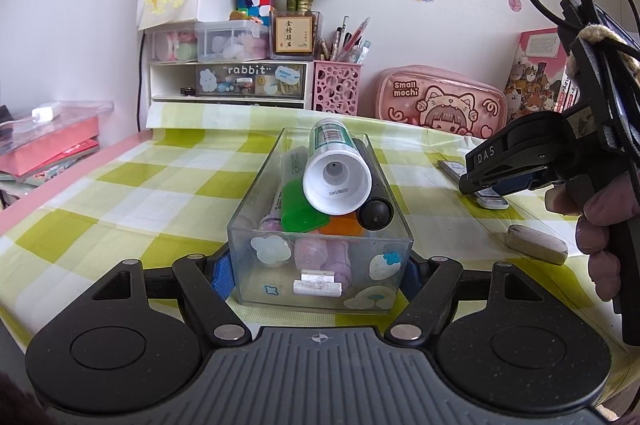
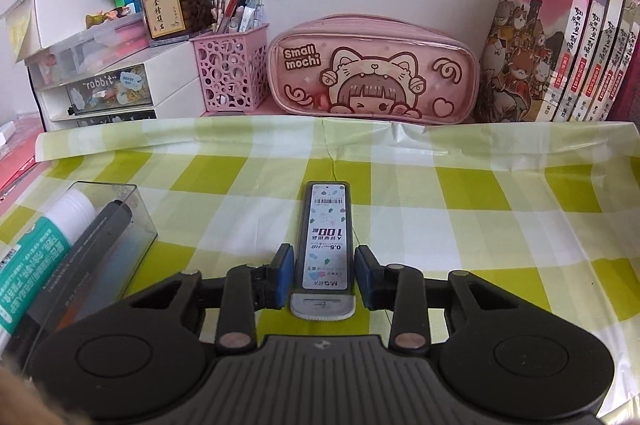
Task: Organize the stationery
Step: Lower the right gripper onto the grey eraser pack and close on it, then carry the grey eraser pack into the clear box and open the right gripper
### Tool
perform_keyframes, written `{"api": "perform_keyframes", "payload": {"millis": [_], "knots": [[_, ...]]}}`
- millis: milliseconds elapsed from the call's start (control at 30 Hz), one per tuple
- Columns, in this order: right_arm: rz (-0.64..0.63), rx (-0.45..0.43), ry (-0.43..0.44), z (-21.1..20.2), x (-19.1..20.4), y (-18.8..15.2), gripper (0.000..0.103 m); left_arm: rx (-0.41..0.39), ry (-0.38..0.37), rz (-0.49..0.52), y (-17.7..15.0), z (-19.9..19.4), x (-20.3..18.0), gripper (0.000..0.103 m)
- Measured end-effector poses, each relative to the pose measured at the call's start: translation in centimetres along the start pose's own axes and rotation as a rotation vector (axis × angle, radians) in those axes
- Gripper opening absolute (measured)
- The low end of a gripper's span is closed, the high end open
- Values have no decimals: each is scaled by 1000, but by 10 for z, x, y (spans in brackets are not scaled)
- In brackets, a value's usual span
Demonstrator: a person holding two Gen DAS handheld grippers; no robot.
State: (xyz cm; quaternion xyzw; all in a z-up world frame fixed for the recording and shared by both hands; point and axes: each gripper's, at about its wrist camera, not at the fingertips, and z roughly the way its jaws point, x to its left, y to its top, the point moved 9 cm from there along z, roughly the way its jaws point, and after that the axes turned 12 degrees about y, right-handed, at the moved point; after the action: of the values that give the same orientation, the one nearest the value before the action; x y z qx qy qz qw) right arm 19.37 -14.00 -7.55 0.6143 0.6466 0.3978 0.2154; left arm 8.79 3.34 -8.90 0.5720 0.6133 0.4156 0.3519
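Clear plastic makes up the little box (image 1: 320, 257) that the left tool (image 1: 318, 265) pinches by its two side walls, on the green checked table (image 2: 480, 209). It already holds a glue stick (image 1: 334, 169) and a black marker (image 1: 374, 209). The right tool (image 2: 322, 275) has its pads spread, one on each side of a flat lead case (image 2: 326, 237), not quite touching it. This case looks light, hard and a bit slippery, so pinching its long side edges near the closest end seems best. It lies flat, pointing straight away from the right tool.
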Motion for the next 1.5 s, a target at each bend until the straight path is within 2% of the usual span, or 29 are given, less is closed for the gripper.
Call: {"api": "perform_keyframes", "payload": {"millis": [100, 300, 533, 633, 667, 700, 733, 967, 1167, 1500], "knots": [[36, 22, 33, -7, 3, -2, 36, 0, 0, 0, 0, 0, 0, 74], [242, 55, 260, -26, 11, -12, 35, 0, -1, 0, 0, 0, 0, 74], [441, 55, 443, -40, 13, -13, 35, 0, 1, 0, 0, 0, 0, 74], [485, 51, 496, -46, 15, -7, 35, 1, 3, 0, 0, 0, 0, 74], [484, 40, 502, -49, 15, -5, 34, 1, 2, 0, 0, 0, 0, 74], [480, 37, 505, -50, 16, -4, 12, 2, 2, 0, 0, 0, 0, 74], [490, 42, 507, -49, 16, -4, 10, 2, 2, 1, 0, 1, -1, 74], [466, 66, 489, -40, 26, -10, 10, 0, 3, 1, 0, 1, 0, 74], [500, 148, 496, -18, 35, -28, 22, -2, 2, 4, 0, 2, 0, 73], [559, 131, 530, -16, 39, -30, 30, -2, 2, 5, 0, 2, 0, 73]]}}
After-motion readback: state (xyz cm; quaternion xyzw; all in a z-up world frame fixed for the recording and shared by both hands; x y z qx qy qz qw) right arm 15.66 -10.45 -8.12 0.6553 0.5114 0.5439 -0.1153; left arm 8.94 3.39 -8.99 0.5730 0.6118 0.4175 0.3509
